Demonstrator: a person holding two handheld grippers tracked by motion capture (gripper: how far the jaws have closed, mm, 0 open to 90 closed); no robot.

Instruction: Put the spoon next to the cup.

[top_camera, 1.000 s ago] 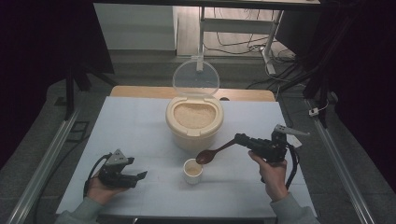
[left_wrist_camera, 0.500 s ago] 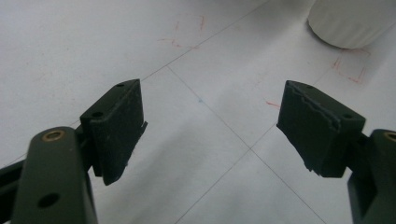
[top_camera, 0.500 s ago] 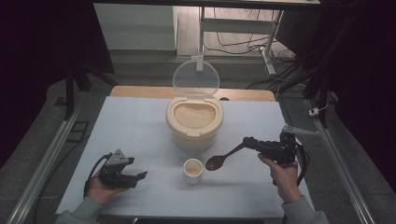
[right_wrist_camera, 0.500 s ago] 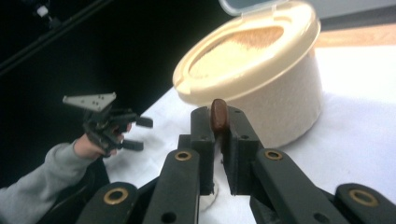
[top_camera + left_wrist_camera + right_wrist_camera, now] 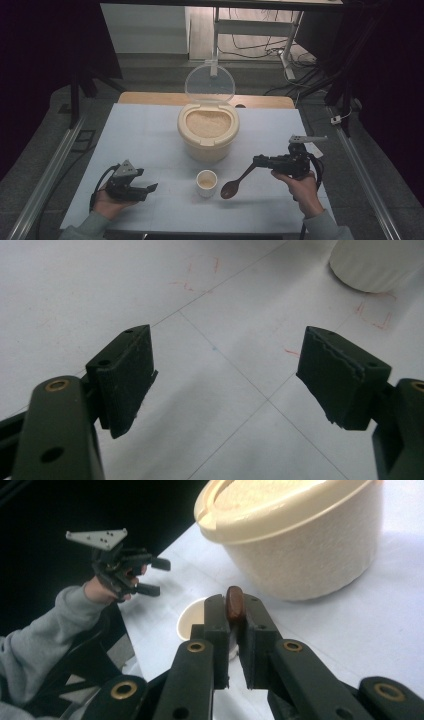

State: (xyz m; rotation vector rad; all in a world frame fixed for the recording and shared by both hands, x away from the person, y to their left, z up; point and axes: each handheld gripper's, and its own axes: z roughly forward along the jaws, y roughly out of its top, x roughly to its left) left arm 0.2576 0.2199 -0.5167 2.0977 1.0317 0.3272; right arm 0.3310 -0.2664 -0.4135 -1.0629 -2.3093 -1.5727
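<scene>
**Wooden spoon clamped in your right gripper, beside the cup**

Your right gripper (image 5: pixel 260 161) has its two flat black jaws pressed onto the slim handle of the dark brown wooden spoon (image 5: pixel 235 184). In the right gripper view the spoon's (image 5: pixel 234 602) glossy rounded end pokes up between the pads. The handle slopes down and to the left, and the oval bowl hangs low over the table just right of the small cream round cup (image 5: pixel 206 182), near the front edge at its middle. You cannot tell whether the bowl touches the table.

Your left gripper (image 5: pixel 149 189) rests in your hand near the front left corner, jaws spread wide with nothing between them. Its matte rubber pads (image 5: pixel 127 372) look chipped along their edges.

The pale blue-white table (image 5: pixel 145 135) is smooth, marked with thin grid lines and faint red pen corners. Behind the cup, towards the middle, stands the big cream plastic tub (image 5: pixel 207 132), round, with a grainy beige filling levelled inside. Its clear round lid (image 5: pixel 209 83) stands upright at the far rim.
</scene>
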